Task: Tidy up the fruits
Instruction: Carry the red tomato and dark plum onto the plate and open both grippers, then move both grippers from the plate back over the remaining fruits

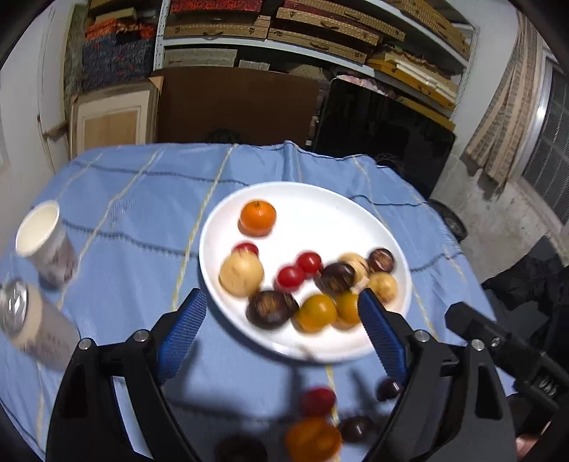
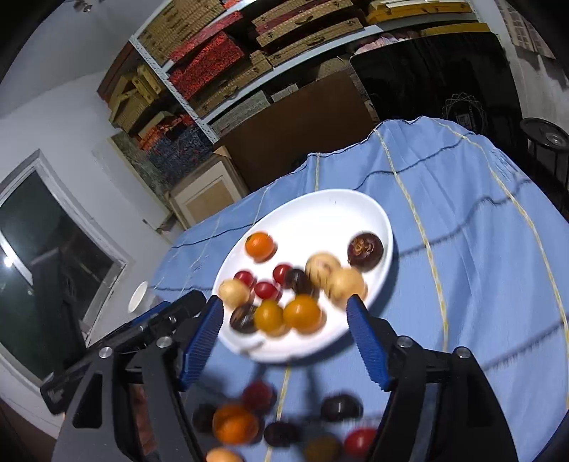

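A white plate (image 1: 320, 202) on the blue cloth holds several small fruits: an orange mandarin (image 1: 258, 217), red cherry tomatoes (image 1: 291, 276), yellow tomatoes (image 1: 316, 312), pale round fruits (image 1: 241, 273) and dark brown ones (image 1: 271, 308). More fruits lie loose on the cloth in front of the plate, among them a red one (image 1: 317, 401) and an orange one (image 1: 313, 439). My left gripper (image 1: 282, 296) is open and empty, above the plate's near edge. My right gripper (image 2: 284, 302) is open and empty over the same plate (image 2: 320, 209); loose fruits (image 2: 234, 423) lie below it.
A white paper cup (image 1: 44, 241) and a metal-lidded can (image 1: 28, 327) stand at the table's left. The right gripper's body (image 1: 505, 348) shows at the right of the left wrist view. Shelves of boxes (image 1: 284, 32) and a cardboard panel stand behind the table.
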{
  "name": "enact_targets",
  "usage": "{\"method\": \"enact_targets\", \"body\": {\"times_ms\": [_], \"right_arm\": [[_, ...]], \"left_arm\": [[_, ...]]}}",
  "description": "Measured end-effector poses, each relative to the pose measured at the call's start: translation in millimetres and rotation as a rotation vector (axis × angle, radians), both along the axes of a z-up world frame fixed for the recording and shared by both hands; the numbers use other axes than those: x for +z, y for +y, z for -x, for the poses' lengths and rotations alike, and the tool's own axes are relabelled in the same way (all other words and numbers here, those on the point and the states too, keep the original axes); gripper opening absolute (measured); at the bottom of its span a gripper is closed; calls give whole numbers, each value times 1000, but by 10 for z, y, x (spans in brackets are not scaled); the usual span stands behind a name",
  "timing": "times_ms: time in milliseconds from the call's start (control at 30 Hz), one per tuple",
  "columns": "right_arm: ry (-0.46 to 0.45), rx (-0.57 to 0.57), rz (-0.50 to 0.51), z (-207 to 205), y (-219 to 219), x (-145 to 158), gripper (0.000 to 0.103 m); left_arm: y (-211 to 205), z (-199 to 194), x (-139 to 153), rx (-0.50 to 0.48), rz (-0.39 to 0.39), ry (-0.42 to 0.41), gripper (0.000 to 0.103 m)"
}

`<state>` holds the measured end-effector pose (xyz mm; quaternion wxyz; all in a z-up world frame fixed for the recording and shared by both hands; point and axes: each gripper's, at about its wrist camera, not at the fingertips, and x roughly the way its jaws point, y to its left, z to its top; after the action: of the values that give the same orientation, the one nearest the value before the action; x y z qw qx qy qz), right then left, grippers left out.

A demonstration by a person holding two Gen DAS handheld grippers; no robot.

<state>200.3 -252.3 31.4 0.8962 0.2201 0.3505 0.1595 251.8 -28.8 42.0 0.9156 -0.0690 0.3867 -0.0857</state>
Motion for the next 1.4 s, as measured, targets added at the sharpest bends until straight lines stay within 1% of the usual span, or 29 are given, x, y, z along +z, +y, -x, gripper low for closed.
{"method": "enact_targets", "body": {"times_ms": [100,167,233,333,367,400,500,567,667,767,867,933,1033,1167,1300,1400], "right_arm": [[-25,-14,38,301,23,0,75],[-25,-12,35,437,36,-15,76],[-12,-9,58,578,86,-50,76],[-14,-14,122,797,176,-102,76],[-13,-14,145,874,209,-120,76],[-13,-11,159,918,224,-125,76],[-24,-1,192,1064,278,-123,76],[-33,1,202,1129,261,-112,76],[-39,-17,184,1196,192,-106,78],[-41,-33,178,1219,151,-136,79],[-31,-42,160,1208,111,-219,79],[-17,-42,156,1190,104,-278,79],[5,-30,158,1177,119,-352,79],[2,-26,173,1177,140,-393,79],[-8,-54,140,1171,76,-470,79],[8,-49,112,1132,26,-545,79]], "left_arm": [[-43,277,-41,-33,-25,-3,85],[-77,468,-75,-43,-55,-14,85],[-103,631,-103,-58,-79,-21,85],[-95,922,-158,-75,-85,-24,85],[-86,988,-176,-78,-85,-24,87],[-82,1087,-204,-78,-91,-20,89],[-48,1271,-244,-86,-110,-22,90],[-18,1359,-259,-80,-133,-20,90],[117,1483,-268,-50,-119,-19,90],[221,1558,-306,-27,-133,-18,90],[261,1593,-354,-27,-150,-14,90],[272,1593,-390,-26,-146,-2,90],[251,1604,-394,-24,-148,-7,90],[204,1588,-392,-24,-142,-7,90],[150,1556,-428,-28,-136,11,90],[117,1536,-450,-23,-143,14,90]]}}
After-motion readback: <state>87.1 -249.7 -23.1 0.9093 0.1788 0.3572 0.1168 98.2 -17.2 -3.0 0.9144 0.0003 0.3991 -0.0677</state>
